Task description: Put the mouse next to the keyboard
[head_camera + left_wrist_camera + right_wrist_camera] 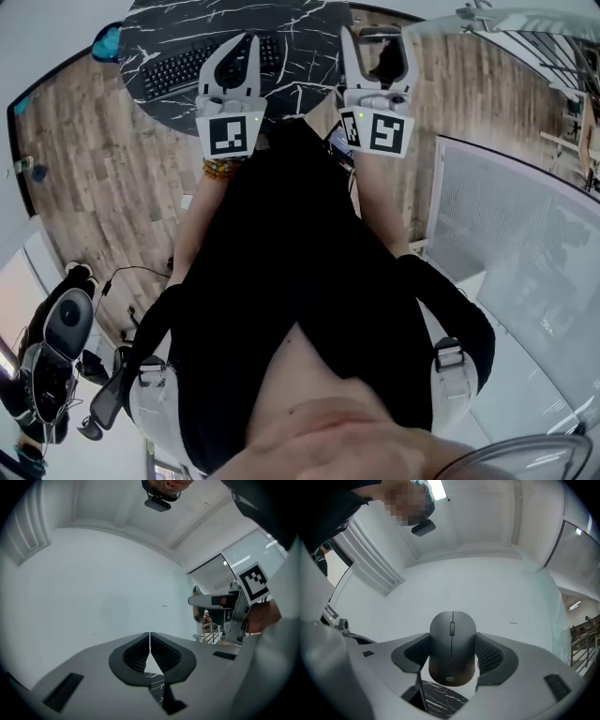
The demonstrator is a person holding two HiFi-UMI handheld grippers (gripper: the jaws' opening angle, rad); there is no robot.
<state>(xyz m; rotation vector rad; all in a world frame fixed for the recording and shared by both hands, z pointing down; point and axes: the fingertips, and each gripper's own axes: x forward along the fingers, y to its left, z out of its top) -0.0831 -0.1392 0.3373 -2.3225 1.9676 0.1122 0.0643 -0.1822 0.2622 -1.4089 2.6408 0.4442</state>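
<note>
Jaws of the right gripper [453, 662] clamp a black mouse [452, 641]; those of the left gripper [150, 654] meet, holding nothing.

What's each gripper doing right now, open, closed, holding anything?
Left gripper: closed, nothing between its fingers.
Right gripper: closed on the mouse.

The one mark I find is a small round logo low on the mouse [452, 644] clamped in my right gripper [453, 654], and it is too small for me to read surely. The marker cube [232, 134] on my left gripper [246, 42] bears only a black-and-white square pattern. The key legends on the keyboard [192, 64] are too small to read.
</note>
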